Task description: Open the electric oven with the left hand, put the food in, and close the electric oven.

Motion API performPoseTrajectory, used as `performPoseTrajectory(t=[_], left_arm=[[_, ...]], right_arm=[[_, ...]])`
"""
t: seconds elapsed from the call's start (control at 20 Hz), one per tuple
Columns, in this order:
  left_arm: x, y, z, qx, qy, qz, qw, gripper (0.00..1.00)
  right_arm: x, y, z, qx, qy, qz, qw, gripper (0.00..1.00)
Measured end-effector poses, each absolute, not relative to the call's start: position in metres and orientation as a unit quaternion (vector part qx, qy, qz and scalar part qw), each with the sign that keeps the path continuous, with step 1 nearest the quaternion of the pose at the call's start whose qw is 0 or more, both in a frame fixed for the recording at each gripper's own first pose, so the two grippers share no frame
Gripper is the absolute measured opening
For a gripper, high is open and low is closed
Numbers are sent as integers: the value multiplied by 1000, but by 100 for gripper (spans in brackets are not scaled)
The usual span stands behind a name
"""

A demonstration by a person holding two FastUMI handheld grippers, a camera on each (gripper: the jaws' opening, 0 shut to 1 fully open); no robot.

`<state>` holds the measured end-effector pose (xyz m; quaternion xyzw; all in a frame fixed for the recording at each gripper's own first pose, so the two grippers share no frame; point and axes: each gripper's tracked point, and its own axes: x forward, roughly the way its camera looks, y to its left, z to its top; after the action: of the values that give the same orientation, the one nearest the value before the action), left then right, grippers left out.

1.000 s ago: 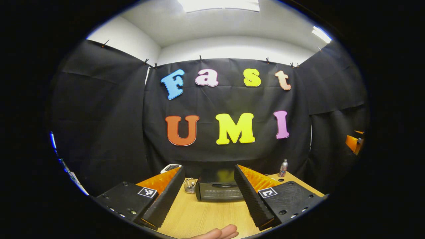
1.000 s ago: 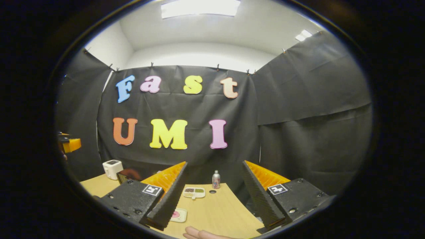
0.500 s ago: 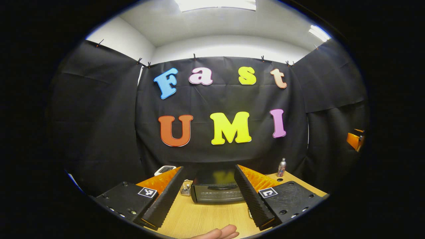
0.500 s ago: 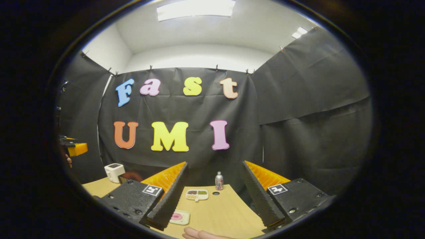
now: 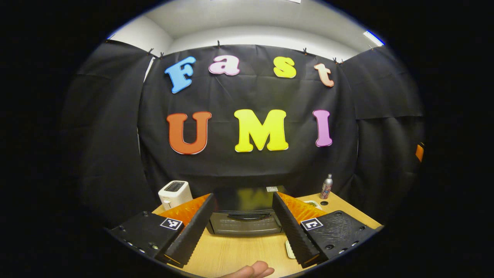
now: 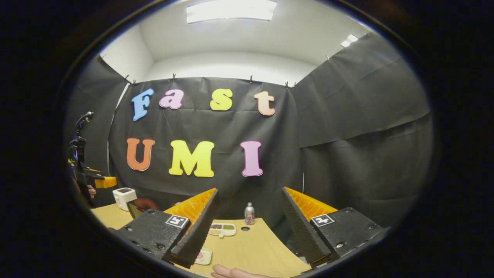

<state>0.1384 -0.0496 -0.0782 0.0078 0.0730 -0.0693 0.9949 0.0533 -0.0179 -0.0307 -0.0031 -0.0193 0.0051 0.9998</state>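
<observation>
The black electric oven (image 5: pixel 245 222) stands on the wooden table (image 5: pixel 231 255) with its door closed, straight ahead in the left gripper view. My left gripper (image 5: pixel 243 197) is open, short of the oven, its fingers framing the door. In the right gripper view the oven's corner (image 6: pixel 138 206) peeks out behind my left finger. A small plate with pink food (image 6: pixel 203 255) lies by that finger, and a compartment tray of food (image 6: pixel 222 229) lies farther back. My right gripper (image 6: pixel 249 191) is open above the table and holds nothing.
A white toaster (image 5: pixel 175 193) stands left of the oven. At the table's back right are a metal bottle (image 5: pixel 327 186) and a small hole. The left gripper (image 6: pixel 98 181) appears at the far left of the right gripper view. A hand (image 5: pixel 251 271) shows at the bottom edge.
My left gripper has moved forward toward the oven, which now looks larger, and the toaster has come fully into view. The right gripper has barely shifted. Both stay open.
</observation>
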Motion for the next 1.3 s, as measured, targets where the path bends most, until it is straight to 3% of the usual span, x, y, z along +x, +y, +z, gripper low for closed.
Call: performPoseTrajectory(t=[0.4,0.75,0.8,1.1,1.15,1.2,1.3], left_arm=[[206,-81,-168,14,204,-92,975,96],[248,-75,-230,2,300,-56,952,96],[251,-72,-236,3,304,-49,951,97],[269,-83,-247,21,282,-67,957,98],[268,-85,-251,18,292,-70,954,83],[265,-85,-248,24,285,-74,955,95],[264,-85,-248,23,284,-75,956,95]], right_arm=[[69,-42,-49,-22,-6,-2,1000,96],[71,-50,-64,-44,19,13,999,96],[72,-56,-65,-47,23,7,999,100],[68,-78,-79,-43,34,-13,998,100],[68,-80,-80,-44,36,-16,998,100],[67,-80,-80,-41,36,-18,998,100],[63,-79,-77,-37,33,-16,999,100]])
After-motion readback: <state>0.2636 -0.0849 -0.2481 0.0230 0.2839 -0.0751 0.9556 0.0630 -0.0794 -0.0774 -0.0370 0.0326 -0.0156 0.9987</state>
